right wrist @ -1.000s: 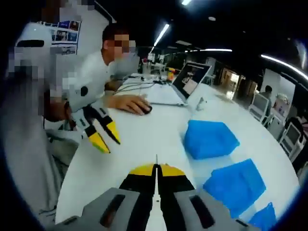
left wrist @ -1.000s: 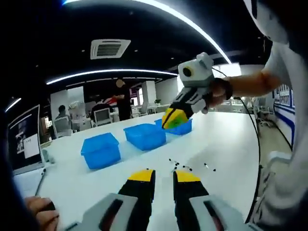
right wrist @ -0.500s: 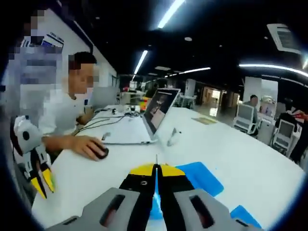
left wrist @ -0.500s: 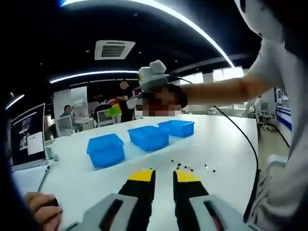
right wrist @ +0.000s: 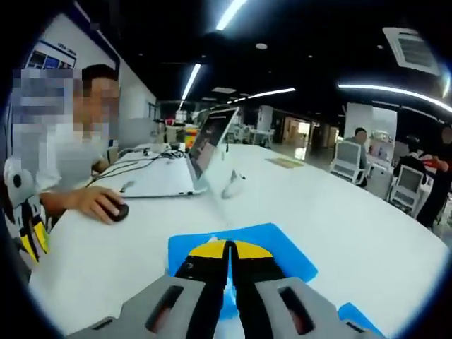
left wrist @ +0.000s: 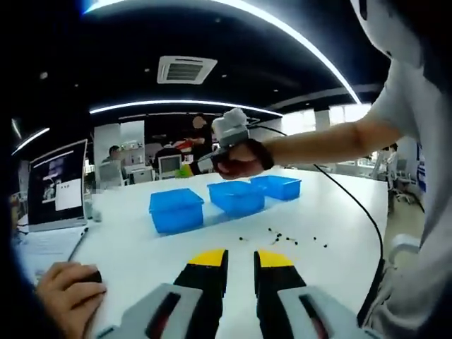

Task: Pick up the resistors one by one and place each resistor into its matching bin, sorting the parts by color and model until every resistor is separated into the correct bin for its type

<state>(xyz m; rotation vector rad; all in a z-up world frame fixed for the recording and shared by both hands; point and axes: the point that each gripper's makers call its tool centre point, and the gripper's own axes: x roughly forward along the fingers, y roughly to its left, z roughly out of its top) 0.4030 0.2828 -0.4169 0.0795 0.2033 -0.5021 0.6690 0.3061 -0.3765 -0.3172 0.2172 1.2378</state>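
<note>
Right gripper (right wrist: 227, 247) now above nearest bin (right wrist: 282, 247)

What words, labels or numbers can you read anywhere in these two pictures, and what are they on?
None can be read.
Laptop screen: shows a window with content, too blurred to read.
Wall posters: coloured panels, too small to read.
Blue bins: no label visible.
Left gripper and right gripper: yellow tips, no markings legible.
</note>
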